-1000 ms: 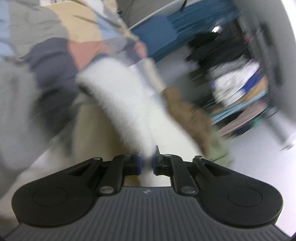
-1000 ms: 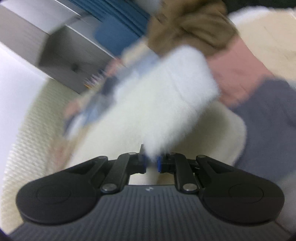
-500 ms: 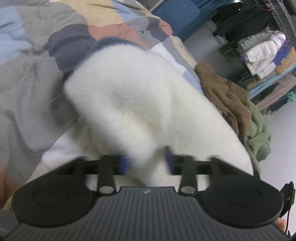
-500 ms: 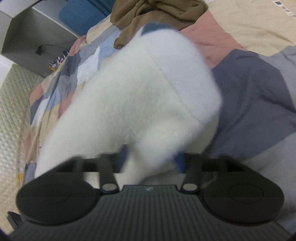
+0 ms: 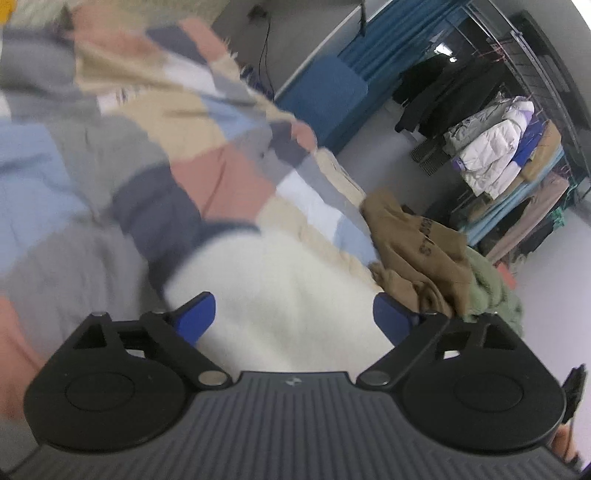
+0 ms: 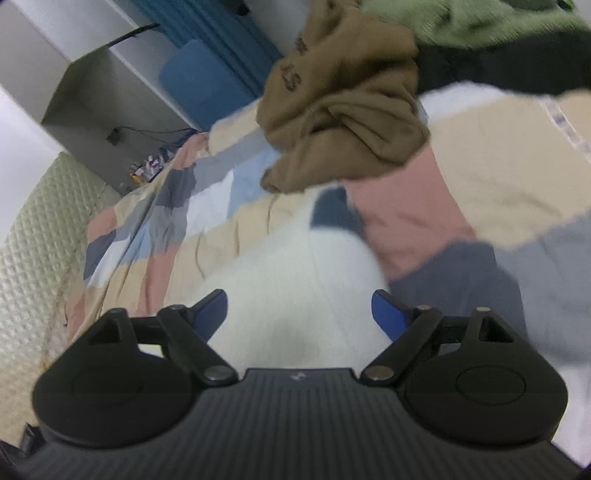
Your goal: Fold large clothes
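Softly blurred, fluffy white garment, navy collar edge, lying on patchwork bedspread

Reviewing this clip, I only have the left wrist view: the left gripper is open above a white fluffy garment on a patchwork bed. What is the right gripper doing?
Observer: The right gripper is open too. Its jaws have just been opening, and the white fluffy garment lies below them with the pads not pressing it.
Operator: Is there anything in the pile besides the brown and green clothes?
Observer: Yes, a black garment lies next to the green one, behind the brown sweatshirt.
Operator: What borders the bed on the other side?
Observer: A pale quilted surface runs along the patchwork cover.
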Demonstrator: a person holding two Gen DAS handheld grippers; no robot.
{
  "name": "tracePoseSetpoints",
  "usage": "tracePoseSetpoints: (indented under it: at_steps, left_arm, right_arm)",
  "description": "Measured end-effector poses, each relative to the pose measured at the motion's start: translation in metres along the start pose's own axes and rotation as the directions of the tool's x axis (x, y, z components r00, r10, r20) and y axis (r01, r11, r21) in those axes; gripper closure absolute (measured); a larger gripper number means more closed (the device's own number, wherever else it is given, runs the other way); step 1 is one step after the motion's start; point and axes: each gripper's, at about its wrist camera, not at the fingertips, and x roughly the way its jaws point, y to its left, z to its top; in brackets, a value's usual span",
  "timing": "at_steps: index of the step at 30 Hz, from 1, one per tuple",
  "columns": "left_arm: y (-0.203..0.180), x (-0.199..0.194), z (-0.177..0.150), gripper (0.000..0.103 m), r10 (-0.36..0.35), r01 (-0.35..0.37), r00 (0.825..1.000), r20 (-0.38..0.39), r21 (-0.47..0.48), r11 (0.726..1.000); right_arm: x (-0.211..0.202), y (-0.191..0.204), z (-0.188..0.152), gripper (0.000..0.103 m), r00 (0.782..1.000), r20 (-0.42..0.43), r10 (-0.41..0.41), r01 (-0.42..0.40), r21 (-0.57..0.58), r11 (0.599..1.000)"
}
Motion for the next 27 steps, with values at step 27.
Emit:
tracePoseSetpoints:
  at_steps: [27]
  left_arm:
    - [0.074,0.169,0.011,0.004,-0.113,0.077,0.967,-0.230,-0.160,0.984]
  right_arm:
    - [0.154,-0.060,0.017,0.000,0.890,-0.293,0.349,-0.290,0.227,0.930]
